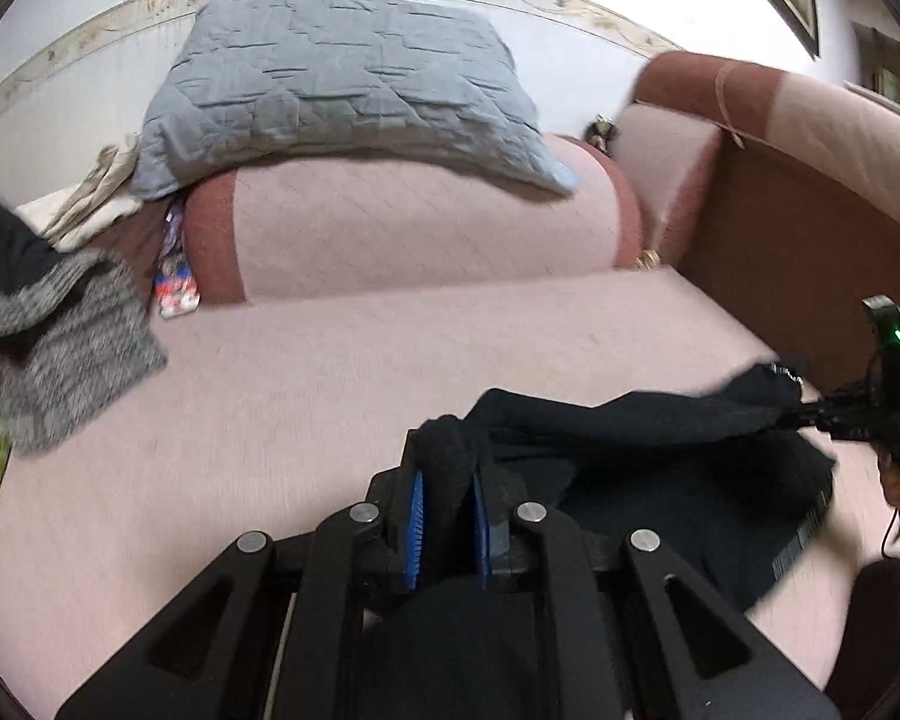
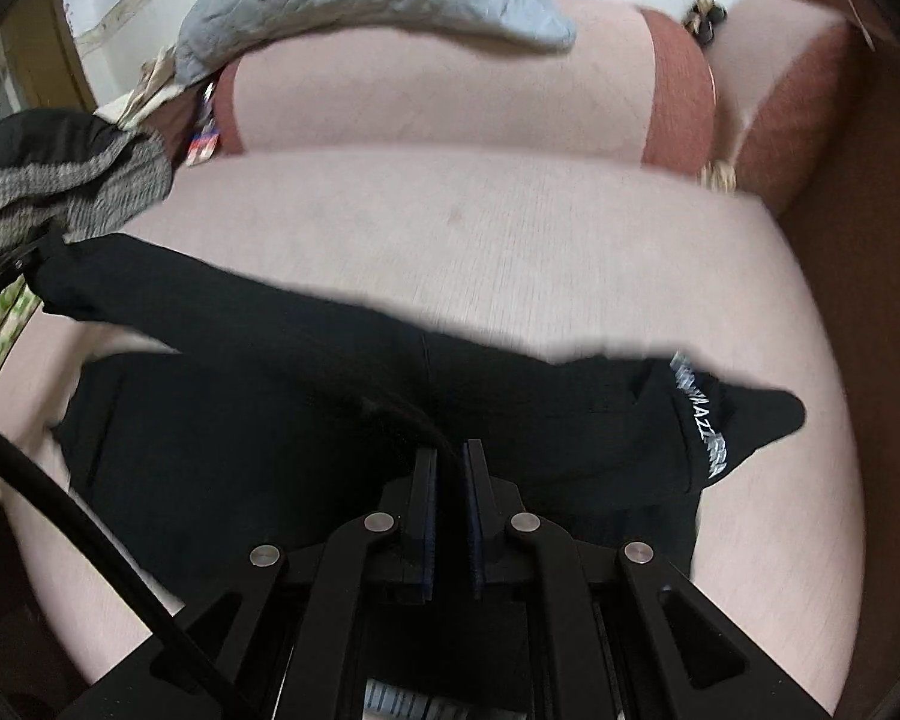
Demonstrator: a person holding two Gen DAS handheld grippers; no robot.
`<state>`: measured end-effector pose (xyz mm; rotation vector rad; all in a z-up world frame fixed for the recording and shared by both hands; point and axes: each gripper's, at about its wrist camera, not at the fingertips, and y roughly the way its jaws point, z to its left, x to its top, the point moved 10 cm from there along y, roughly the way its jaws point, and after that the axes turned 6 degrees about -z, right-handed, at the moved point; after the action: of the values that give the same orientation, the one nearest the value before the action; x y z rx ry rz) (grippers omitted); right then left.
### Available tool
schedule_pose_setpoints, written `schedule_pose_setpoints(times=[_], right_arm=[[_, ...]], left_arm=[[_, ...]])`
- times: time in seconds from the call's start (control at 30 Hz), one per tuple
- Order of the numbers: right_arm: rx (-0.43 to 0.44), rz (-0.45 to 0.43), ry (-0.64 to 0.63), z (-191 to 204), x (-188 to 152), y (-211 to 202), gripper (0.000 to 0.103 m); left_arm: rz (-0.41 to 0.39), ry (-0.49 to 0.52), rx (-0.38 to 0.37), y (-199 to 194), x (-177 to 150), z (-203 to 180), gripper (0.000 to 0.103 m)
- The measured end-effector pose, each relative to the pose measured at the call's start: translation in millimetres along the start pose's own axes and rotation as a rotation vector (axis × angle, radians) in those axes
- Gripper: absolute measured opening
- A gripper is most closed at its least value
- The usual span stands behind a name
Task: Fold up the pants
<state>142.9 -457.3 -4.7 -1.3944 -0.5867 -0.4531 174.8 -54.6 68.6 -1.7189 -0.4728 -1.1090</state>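
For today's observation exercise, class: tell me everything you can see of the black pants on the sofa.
The black pants are soft, matte, knit-looking fabric, with a band of white lettering near one end. They stretch across the pink sofa seat, partly lifted and sagging between two grips. The left gripper is shut on a bunched edge between its blue-padded fingers; the right gripper is shut on another fold. The lower cloth drapes toward the seat's front. Motion blur hides finer details.

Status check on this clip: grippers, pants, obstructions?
Left hand-held gripper, right hand-held gripper both shut on black pants. Pants lifted, stretched over sofa seat. Nothing blocking.
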Motion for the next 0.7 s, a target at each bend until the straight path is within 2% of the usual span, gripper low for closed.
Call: schedule_pose_setpoints(times=[0.1, 0.2, 0.27, 0.3, 0.33, 0.4, 0.47, 0.5, 0.6, 0.7], right_arm=[[-0.003, 0.06, 0.008, 6.0, -46.2, -5.0, 0.008], [0.0, 0.121, 0.008, 14.9, -81.2, -7.6, 0.009], [-0.013, 0.172, -0.025, 17.4, -103.4, -8.7, 0.009], [-0.047, 0.181, -0.055, 20.0, -111.4, -12.1, 0.01], [-0.061, 0.183, -0.07, 21.1, -114.5, -15.2, 0.013], [-0.085, 0.178, -0.085, 24.9, -121.4, -24.6, 0.033], [-0.099, 0.157, -0.082, 27.5, -121.6, -33.0, 0.043], [-0.099, 0.144, -0.074, 28.3, -121.0, -37.7, 0.043], [-0.087, 0.106, -0.043, 28.8, -120.0, -51.0, 0.043], [-0.091, 0.078, -0.028, 40.2, -113.0, -54.4, 0.043]], left_arm=[[0.062, -0.006, 0.013, -26.3, -57.8, -10.7, 0.018], [0.157, -0.041, 0.042, -42.1, -113.3, -10.0, 0.025], [0.194, -0.067, 0.059, -52.5, -135.7, -3.7, 0.028], [0.197, -0.089, 0.075, -60.2, -142.3, 1.6, 0.028], [0.196, -0.113, 0.094, -67.8, -146.1, 8.3, 0.03], [0.178, -0.182, 0.117, -83.7, -146.5, 22.6, 0.037], [0.149, -0.274, 0.123, -98.0, -144.3, 37.3, 0.052], [0.129, -0.332, 0.118, -103.8, -140.8, 45.5, 0.052], [0.132, -0.413, 0.096, -99.9, -132.1, 51.8, 0.053], [0.146, -0.397, 0.075, -78.8, -118.7, 41.7, 0.053]])
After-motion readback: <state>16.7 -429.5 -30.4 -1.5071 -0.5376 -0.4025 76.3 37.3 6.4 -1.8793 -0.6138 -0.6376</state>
